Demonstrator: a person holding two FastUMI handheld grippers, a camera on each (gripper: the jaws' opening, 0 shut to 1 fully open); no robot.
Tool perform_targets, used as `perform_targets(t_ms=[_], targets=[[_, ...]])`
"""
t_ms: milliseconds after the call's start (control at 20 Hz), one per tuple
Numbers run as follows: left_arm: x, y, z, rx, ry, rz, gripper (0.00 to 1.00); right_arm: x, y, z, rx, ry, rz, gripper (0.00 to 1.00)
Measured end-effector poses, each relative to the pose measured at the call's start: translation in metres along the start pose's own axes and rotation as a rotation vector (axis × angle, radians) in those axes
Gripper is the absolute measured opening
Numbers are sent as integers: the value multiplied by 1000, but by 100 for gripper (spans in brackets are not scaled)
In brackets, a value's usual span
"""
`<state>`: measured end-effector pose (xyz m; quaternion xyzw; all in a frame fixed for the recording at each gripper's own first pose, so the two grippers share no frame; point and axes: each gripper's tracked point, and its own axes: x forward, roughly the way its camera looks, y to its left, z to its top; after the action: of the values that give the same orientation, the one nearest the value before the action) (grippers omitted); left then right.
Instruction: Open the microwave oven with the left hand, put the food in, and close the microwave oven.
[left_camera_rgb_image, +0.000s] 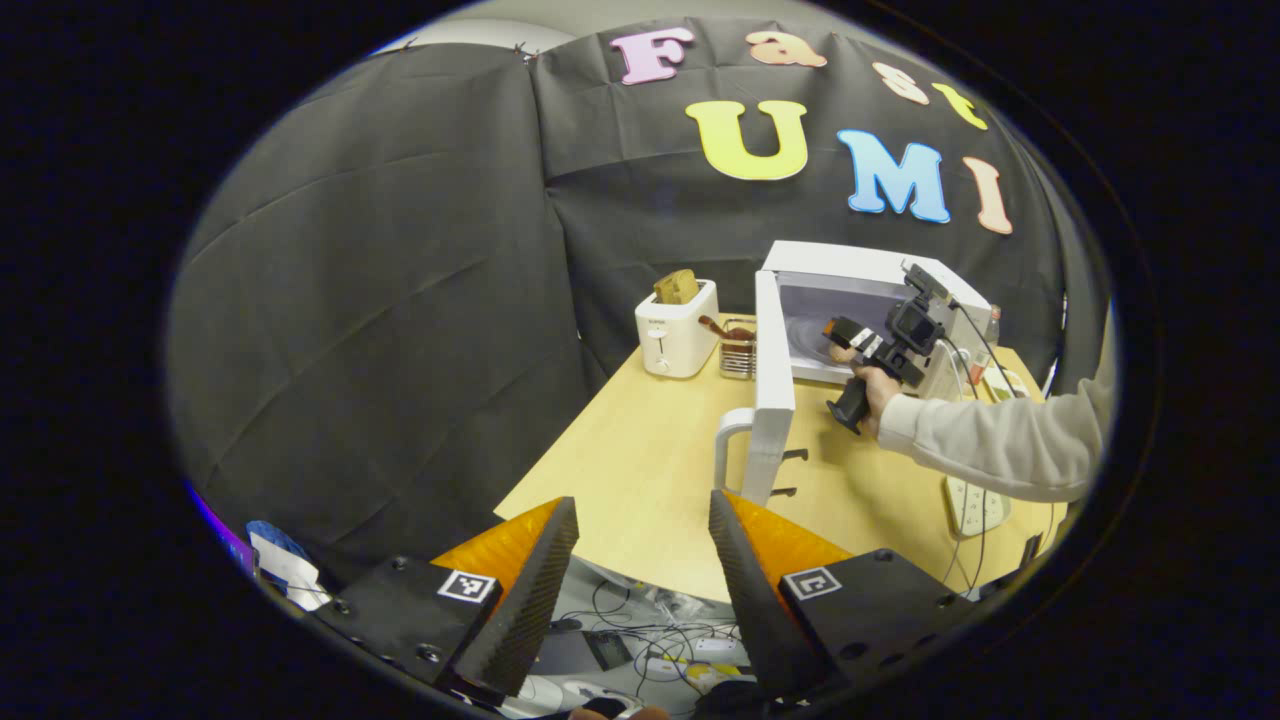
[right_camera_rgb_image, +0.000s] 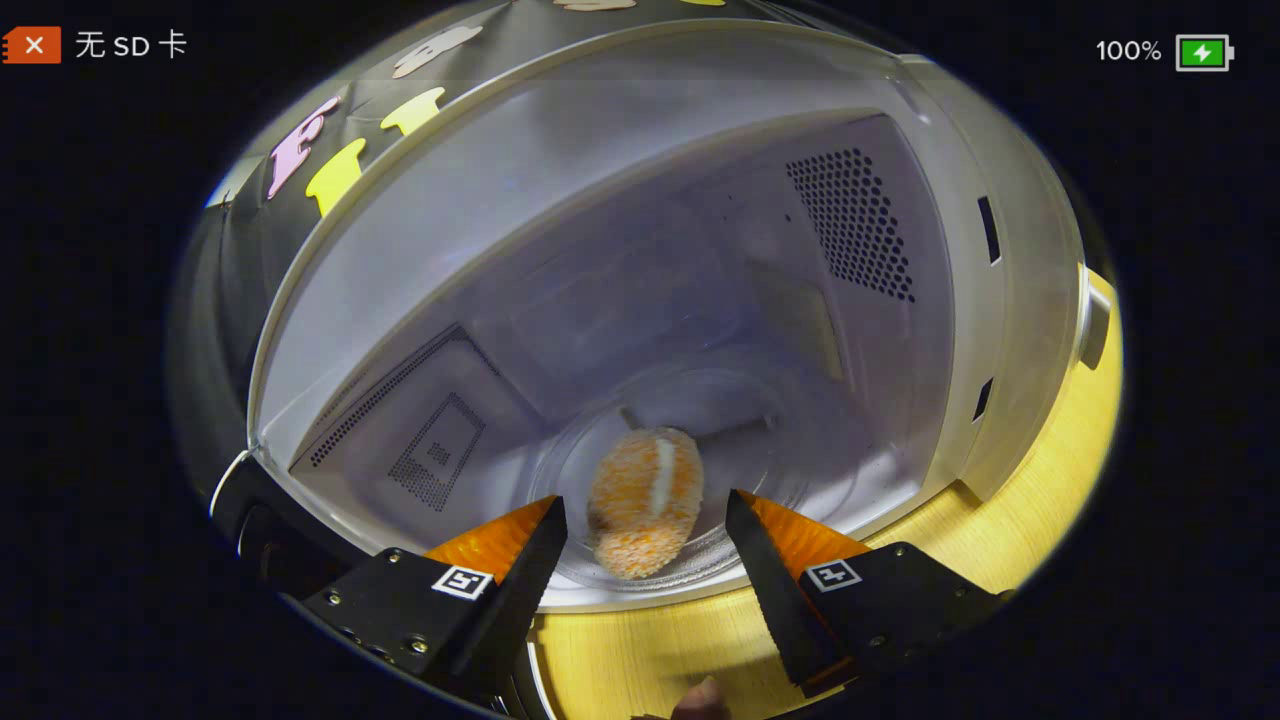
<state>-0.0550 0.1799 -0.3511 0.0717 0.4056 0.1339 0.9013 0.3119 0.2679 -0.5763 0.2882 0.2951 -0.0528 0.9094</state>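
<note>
Right gripper view is looking into the microwave (right_camera_rgb_image: 640, 250) cavity, where the food (right_camera_rgb_image: 645, 500), an oval crumbed piece, is lying on the glass turntable (right_camera_rgb_image: 760, 420). Its long axis is running from the cavity's front toward its back, and a pale stripe is following that axis. The right gripper (right_camera_rgb_image: 645, 540) is standing spread, its fingers flanking the food without touching it; the food's near end is sitting between the fingertips.

Left gripper view is showing the left gripper (left_camera_rgb_image: 640, 560) spread and empty, hanging off the table (left_camera_rgb_image: 640, 470) edge, well apart from the door (left_camera_rgb_image: 772, 390), which is swung wide open. The food is too small to make out there, with the far gripper and a hand (left_camera_rgb_image: 875, 390) in front of the cavity. A toaster (left_camera_rgb_image: 676, 325) is standing beside the microwave.
</note>
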Motion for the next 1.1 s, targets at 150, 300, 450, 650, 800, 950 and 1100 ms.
perform_targets(t_ms=[150, 300, 450, 650, 800, 950, 1100], targets=[[6, 3, 8, -4, -27, -1, 89, -28, 12, 1, -52, 24, 63, 98], [25, -1, 7, -47, -50, -33, 89, -71, 22, 6, -145, 52, 144, 98], [59, 0, 7, -91, -76, -51, 89, -129, 28, 8, -259, 95, 233, 98], [117, -5, -18, -177, -42, -149, 89, -221, 20, 5, -391, 139, 312, 98], [150, 3, -26, -199, -21, -194, 90, -282, 6, 7, -424, 132, 287, 98], [176, 3, -29, -213, -25, -271, 89, -326, -4, 7, -432, 126, 257, 97], [202, -8, -31, -201, -30, -347, 94, -358, -18, 8, -443, 104, 206, 98]])
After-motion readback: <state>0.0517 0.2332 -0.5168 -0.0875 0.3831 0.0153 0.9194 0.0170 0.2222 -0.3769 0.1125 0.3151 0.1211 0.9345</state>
